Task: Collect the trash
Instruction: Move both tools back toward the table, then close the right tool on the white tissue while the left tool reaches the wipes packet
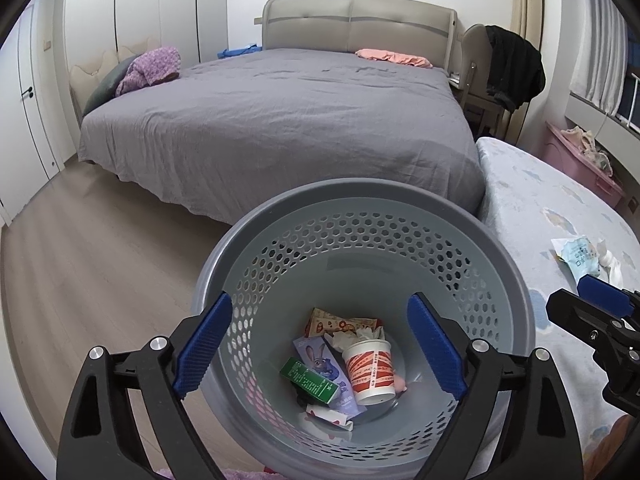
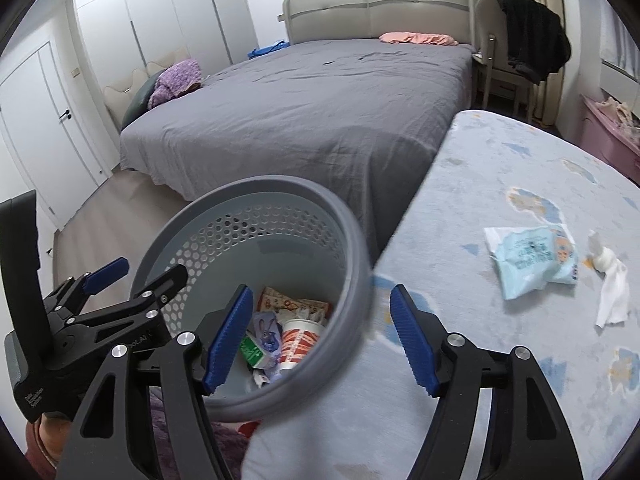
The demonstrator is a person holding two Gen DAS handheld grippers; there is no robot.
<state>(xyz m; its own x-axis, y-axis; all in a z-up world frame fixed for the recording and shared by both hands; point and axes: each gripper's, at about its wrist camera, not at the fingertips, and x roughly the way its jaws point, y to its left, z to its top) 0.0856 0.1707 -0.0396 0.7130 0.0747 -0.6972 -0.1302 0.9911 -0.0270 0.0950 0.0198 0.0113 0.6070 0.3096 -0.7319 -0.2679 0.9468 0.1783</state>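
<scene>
Beside the mattress edge: grey perforated wastebasket (image 1: 360, 216), holding cup (image 1: 370, 370) and cartons.
Mattress (image 2: 500, 360) top: blue wrapper (image 2: 534, 258), white tissue (image 2: 612, 292).
Left gripper (image 1: 320, 344): spread wide, empty.
Right gripper (image 2: 320, 340): spread wide, empty.

The round grey perforated plastic waste basket (image 1: 360, 216) looks matt, the pale blue crinkled plastic wrapper (image 2: 532, 260) glossy, the grey cloth bedsheet (image 1: 280, 120) wrinkled, and the blue ribbed finger pads (image 1: 436, 350) rough.

Basket sitting between bed and mattress

The basket (image 1: 360, 216) is holding a cup (image 1: 370, 372); right of it, a wrapper (image 2: 532, 260) is lying on the mattress (image 2: 500, 360), the bed (image 1: 280, 128) standing behind.
</scene>
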